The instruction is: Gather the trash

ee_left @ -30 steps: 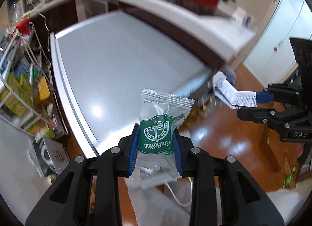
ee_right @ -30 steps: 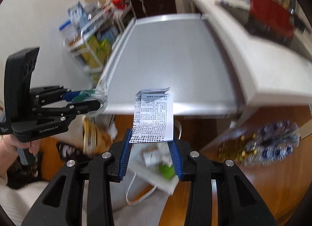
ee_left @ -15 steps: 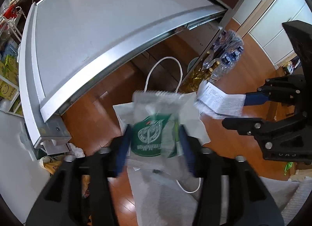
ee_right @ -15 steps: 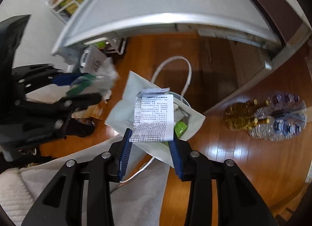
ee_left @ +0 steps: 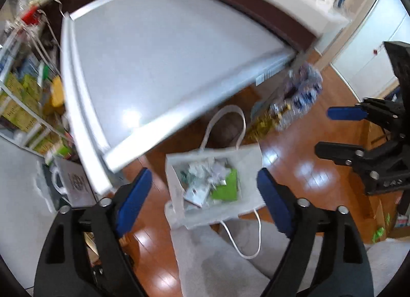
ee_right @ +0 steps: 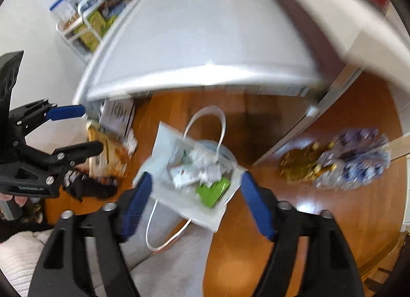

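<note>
A white paper bag [ee_left: 251, 158] with cord handles stands open on the wooden floor, holding crumpled trash [ee_left: 205, 181] and a green piece [ee_left: 226, 189]. My left gripper [ee_left: 203, 172] hangs above it, jaws opening wide, nothing between the blue pads. To its right, my right gripper [ee_left: 324, 130] is also spread with nothing in it. In the right wrist view the bag [ee_right: 164, 143] and its trash [ee_right: 189, 171] lie below my right gripper [ee_right: 196, 176], whose jaws are opening with nothing in them. The left gripper [ee_right: 92, 129] shows at the left edge.
A grey table top [ee_left: 159, 61] overhangs the floor just beyond the bag. A wrapped pack of bottles [ee_left: 294, 102] lies to the right, a wire rack of boxes [ee_left: 20, 107] stands left. Grey cloth [ee_left: 217, 258] lies under the bag's near side. Another white bag [ee_left: 74, 181] stands by the table leg.
Both grippers have opened. The green and white snack wrapper has left the left jaws and the receipt has left the right jaws. Both views swung down over the bag, then tilted up again.
</note>
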